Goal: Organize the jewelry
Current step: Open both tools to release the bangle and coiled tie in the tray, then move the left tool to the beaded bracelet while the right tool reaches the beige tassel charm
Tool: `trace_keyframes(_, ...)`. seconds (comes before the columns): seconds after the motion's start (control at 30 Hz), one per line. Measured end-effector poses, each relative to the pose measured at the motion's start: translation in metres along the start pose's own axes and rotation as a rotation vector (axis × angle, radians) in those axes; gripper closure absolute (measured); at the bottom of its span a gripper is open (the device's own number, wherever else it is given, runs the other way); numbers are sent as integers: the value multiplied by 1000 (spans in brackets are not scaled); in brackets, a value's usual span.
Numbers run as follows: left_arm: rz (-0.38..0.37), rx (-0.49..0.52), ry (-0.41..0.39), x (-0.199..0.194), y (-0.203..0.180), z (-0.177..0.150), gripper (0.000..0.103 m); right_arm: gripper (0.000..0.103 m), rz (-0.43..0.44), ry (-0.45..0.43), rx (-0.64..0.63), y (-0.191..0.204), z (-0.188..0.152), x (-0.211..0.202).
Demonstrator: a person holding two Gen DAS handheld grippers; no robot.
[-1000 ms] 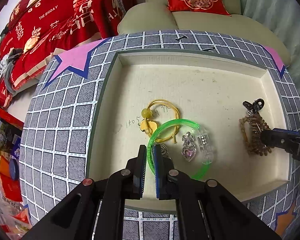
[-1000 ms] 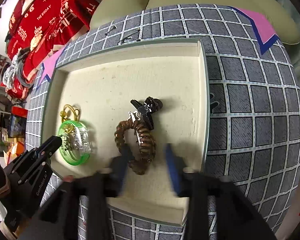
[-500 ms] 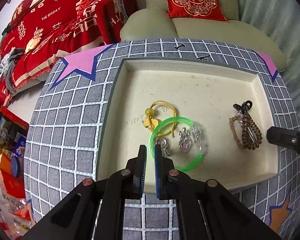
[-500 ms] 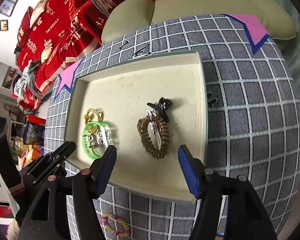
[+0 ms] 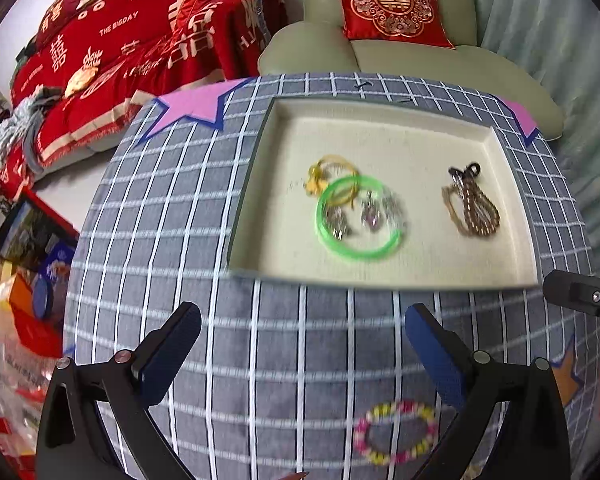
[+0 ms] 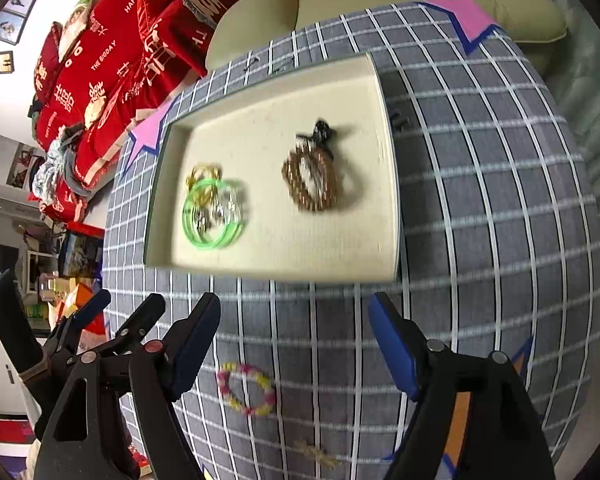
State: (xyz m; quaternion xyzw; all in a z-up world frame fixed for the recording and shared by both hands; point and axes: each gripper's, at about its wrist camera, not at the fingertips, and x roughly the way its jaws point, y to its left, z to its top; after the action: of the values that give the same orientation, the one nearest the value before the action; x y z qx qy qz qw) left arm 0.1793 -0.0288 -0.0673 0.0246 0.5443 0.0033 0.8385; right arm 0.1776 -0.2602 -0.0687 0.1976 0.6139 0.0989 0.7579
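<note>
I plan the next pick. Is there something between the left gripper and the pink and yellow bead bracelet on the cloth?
Nothing visible. The left gripper is open and empty, and the bead bracelet lies alone on the checked cloth just beneath it, outside the tray.

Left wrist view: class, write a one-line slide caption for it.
Open left gripper above checked cloth; cream tray holds green bangle; pink-and-yellow bead bracelet lies outside.

Left hand-held gripper: jaws just sprung wide apart, nothing between, tilted downward.
Right hand-held gripper: jaws just widening, nothing between them.
</note>
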Motion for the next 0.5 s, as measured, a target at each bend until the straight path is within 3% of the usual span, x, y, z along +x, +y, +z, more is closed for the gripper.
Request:
trace_keyframes(0.2, 13, -8, 26, -14, 15, -34, 0, 14, -13, 1, 22, -1, -32, -2)
trace_keyframes(0.5, 26, -25, 79, -27, 31, -82, 0, 13, -54, 28, -1, -3, -70, -2)
